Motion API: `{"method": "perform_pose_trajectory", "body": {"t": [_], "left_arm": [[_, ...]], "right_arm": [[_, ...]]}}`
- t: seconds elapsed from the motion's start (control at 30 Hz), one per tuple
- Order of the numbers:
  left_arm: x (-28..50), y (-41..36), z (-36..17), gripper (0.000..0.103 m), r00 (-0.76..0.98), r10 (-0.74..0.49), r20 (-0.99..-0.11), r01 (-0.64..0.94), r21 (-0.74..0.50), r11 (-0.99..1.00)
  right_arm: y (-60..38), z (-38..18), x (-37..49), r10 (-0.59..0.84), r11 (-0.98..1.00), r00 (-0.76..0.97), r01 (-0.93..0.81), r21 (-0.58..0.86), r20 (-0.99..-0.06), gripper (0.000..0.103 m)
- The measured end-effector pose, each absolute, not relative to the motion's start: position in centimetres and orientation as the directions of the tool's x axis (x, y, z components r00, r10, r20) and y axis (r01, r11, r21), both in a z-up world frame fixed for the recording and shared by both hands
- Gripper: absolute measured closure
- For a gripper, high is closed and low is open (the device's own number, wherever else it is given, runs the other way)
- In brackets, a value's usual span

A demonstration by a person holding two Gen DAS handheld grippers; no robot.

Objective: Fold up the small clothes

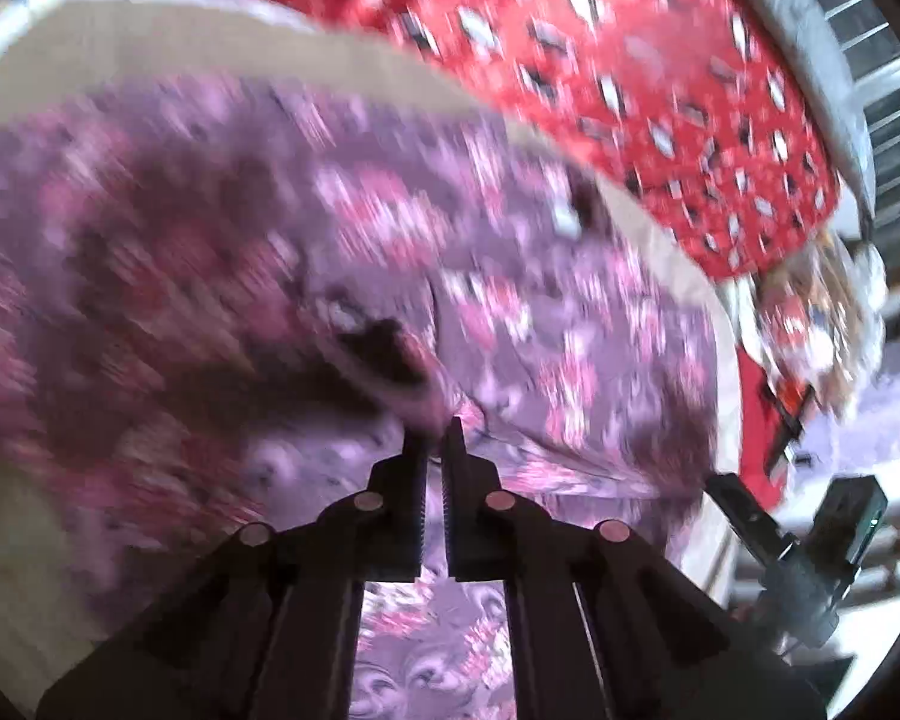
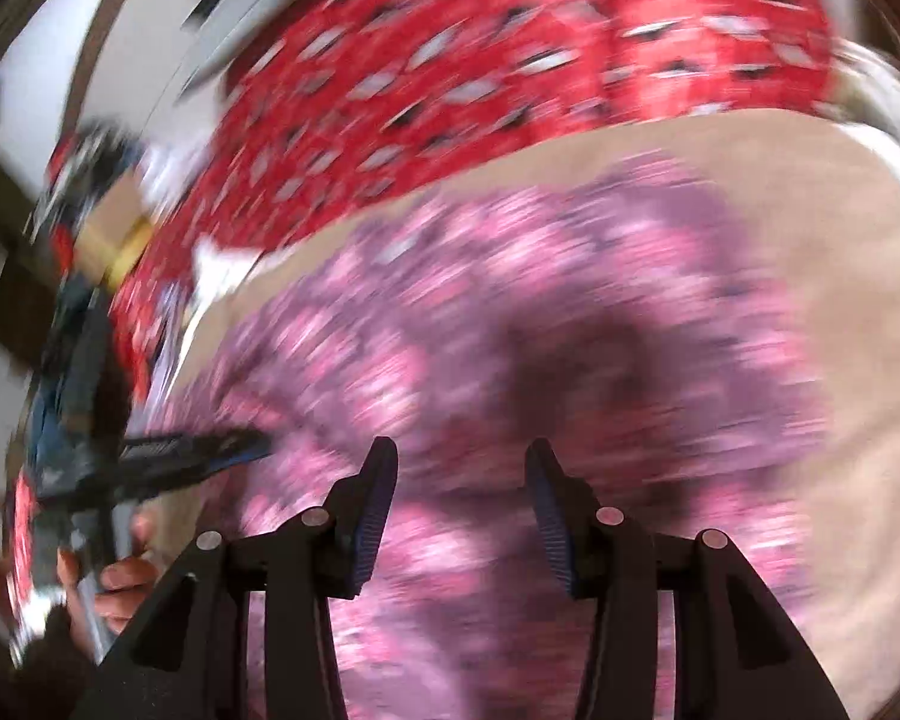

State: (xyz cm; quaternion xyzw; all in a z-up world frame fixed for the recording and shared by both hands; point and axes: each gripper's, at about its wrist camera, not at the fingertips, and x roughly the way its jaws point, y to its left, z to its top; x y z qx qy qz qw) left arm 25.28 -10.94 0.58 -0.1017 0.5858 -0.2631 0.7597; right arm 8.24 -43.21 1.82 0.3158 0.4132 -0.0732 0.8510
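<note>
A purple garment with a pink floral print (image 1: 330,252) lies spread on a beige surface (image 1: 150,48); both views are motion-blurred. My left gripper (image 1: 435,432) is shut on a fold of this purple garment, which bunches at its tips. In the right wrist view the same garment (image 2: 570,312) fills the middle. My right gripper (image 2: 462,456) is open and empty just above the cloth, with its shadow on the fabric ahead. The left gripper (image 2: 234,444) shows at the left of that view, held by a hand (image 2: 120,576).
A red cloth with white and black diamond marks (image 1: 630,60) lies beyond the beige surface, also in the right wrist view (image 2: 480,60). The right gripper (image 1: 810,546) shows at the left wrist view's lower right. A window grille (image 1: 888,90) is at the far right.
</note>
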Motion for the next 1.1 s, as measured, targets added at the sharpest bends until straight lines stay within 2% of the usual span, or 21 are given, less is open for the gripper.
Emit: {"method": "perform_pose_trajectory", "body": {"t": [0.1,0.2,0.23,0.3,0.37,0.43,0.5,0.53,0.57,0.67,0.7,0.73,0.77,0.9,1.0,1.1], "left_arm": [[25.2,-9.0,2.8,0.103,0.308,-0.448,-0.840,0.278,-0.370,0.886],[25.7,-8.1,1.9,0.103,0.306,-0.375,-0.875,0.266,-0.300,0.916],[25.8,-8.1,1.2,0.103,0.280,-0.372,-0.885,0.262,-0.303,0.916],[25.7,-8.0,0.1,0.103,0.198,-0.435,-0.878,0.255,-0.382,0.888],[25.2,-8.2,-0.2,0.101,0.148,-0.489,-0.860,0.251,-0.445,0.859],[24.4,-8.4,-0.2,0.088,0.127,-0.535,-0.835,0.255,-0.494,0.832],[23.9,-9.6,-0.3,0.043,0.119,-0.558,-0.821,0.242,-0.521,0.818],[23.8,-10.3,-0.5,0.037,0.126,-0.552,-0.825,0.236,-0.515,0.824],[23.8,-11.0,-0.6,0.036,0.132,-0.544,-0.828,0.236,-0.507,0.829],[24.6,-12.3,-1.7,0.037,0.115,-0.521,-0.846,0.199,-0.495,0.846],[25.1,-12.5,-2.0,0.047,0.121,-0.510,-0.851,0.181,-0.486,0.855],[25.5,-12.6,-2.3,0.064,0.132,-0.495,-0.859,0.170,-0.472,0.865],[25.8,-12.7,-2.4,0.100,0.126,-0.489,-0.863,0.176,-0.465,0.867],[25.9,-10.7,0.4,0.098,0.205,-0.515,-0.832,0.181,-0.485,0.855],[25.3,-8.7,3.4,0.098,0.331,-0.452,-0.828,0.221,-0.398,0.891],[25.6,-7.0,3.7,0.098,0.353,-0.402,-0.845,0.215,-0.345,0.914]], "right_arm": [[-48.7,1.4,6.3,0.043,0.702,0.674,0.505,0.502,-0.738,0.053],[-51.2,-0.4,6.3,0.056,0.641,0.677,0.540,0.546,-0.734,0.053],[-51.3,-0.9,6.7,0.074,0.635,0.668,0.541,0.551,-0.741,0.053],[-51.8,-1.8,7.0,0.051,0.628,0.660,0.562,0.538,-0.749,0.053],[-52.2,-2.4,6.7,0.075,0.586,0.692,0.552,0.593,-0.718,0.053],[-52.2,-2.9,6.5,0.097,0.565,0.695,0.550,0.614,-0.712,0.053],[-51.9,-2.9,6.4,0.108,0.583,0.694,0.536,0.611,-0.711,0.053],[-51.8,-3.0,6.4,0.108,0.589,0.691,0.534,0.607,-0.714,0.053],[-51.8,-3.0,6.3,0.110,0.591,0.689,0.535,0.604,-0.717,0.053],[-51.8,-2.8,5.9,0.117,0.586,0.698,0.526,0.616,-0.707,0.053],[-51.8,-2.6,5.8,0.117,0.587,0.701,0.523,0.618,-0.704,0.053],[-51.9,-2.5,5.6,0.117,0.588,0.703,0.520,0.620,-0.701,0.053],[-51.9,-2.2,5.4,0.114,0.593,0.706,0.517,0.618,-0.699,0.053],[-52.6,-1.4,5.2,0.097,0.601,0.712,0.515,0.612,-0.695,0.053],[-53.2,-1.5,5.4,0.091,0.594,0.715,0.520,0.614,-0.693,0.053],[-52.9,-2.3,6.6,0.117,0.595,0.708,0.512,0.620,-0.697,0.053]]}}
